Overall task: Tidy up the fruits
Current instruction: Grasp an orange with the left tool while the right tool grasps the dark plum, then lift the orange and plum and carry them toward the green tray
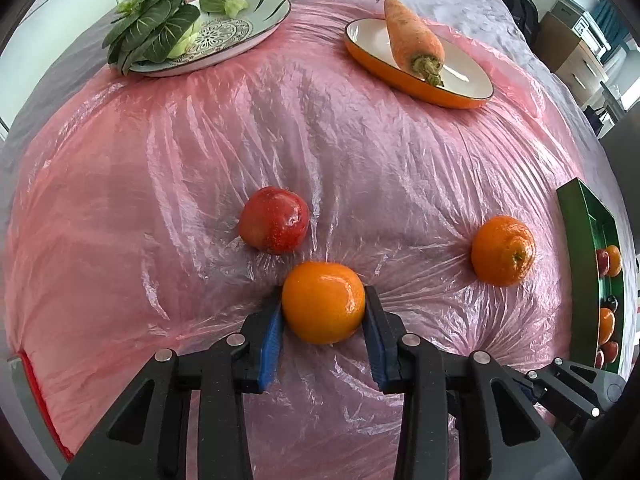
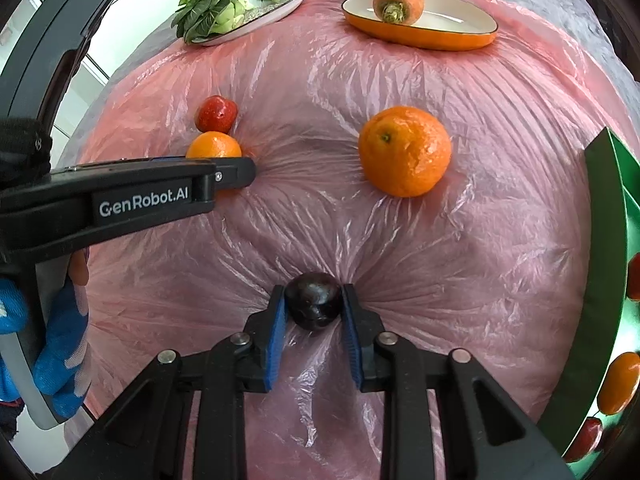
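My left gripper (image 1: 324,300) is shut on a smooth orange (image 1: 323,302) that rests on the pink plastic sheet; it also shows in the right wrist view (image 2: 214,146). A red apple (image 1: 275,220) lies just beyond it. A second orange (image 1: 503,251) lies to the right, seen large in the right wrist view (image 2: 405,151). My right gripper (image 2: 314,300) is shut on a dark plum (image 2: 315,301) on the sheet. A green tray (image 2: 608,200) at the right edge holds several oranges and apples.
At the back left a patterned plate (image 1: 256,24) holds bok choy (image 1: 156,20). At the back right an orange oval dish (image 1: 460,80) holds a carrot (image 1: 414,40). The table is covered with wrinkled pink plastic. Boxes and furniture stand beyond the table's far right.
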Tool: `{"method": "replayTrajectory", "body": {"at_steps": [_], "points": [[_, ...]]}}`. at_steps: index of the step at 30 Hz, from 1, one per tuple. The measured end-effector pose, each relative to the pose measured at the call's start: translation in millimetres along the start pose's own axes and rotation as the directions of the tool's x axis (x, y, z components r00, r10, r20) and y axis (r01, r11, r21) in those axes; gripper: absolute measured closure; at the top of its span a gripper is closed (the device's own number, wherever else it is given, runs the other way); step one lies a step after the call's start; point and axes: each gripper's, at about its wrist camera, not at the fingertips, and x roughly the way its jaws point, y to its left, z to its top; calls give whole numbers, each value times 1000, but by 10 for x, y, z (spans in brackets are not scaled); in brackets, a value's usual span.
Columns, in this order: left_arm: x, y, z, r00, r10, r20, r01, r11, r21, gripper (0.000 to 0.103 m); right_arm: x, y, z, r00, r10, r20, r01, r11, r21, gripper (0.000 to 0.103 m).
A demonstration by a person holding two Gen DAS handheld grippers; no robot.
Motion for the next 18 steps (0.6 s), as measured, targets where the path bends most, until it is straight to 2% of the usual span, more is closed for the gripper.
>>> {"method": "replayTrajectory", "body": {"at_steps": [18], "points": [[-246, -42, -58, 999, 18, 41, -19, 1000, 19, 71, -260, 3, -46, 999, 22, 45, -23, 1000, 22, 75]]}}
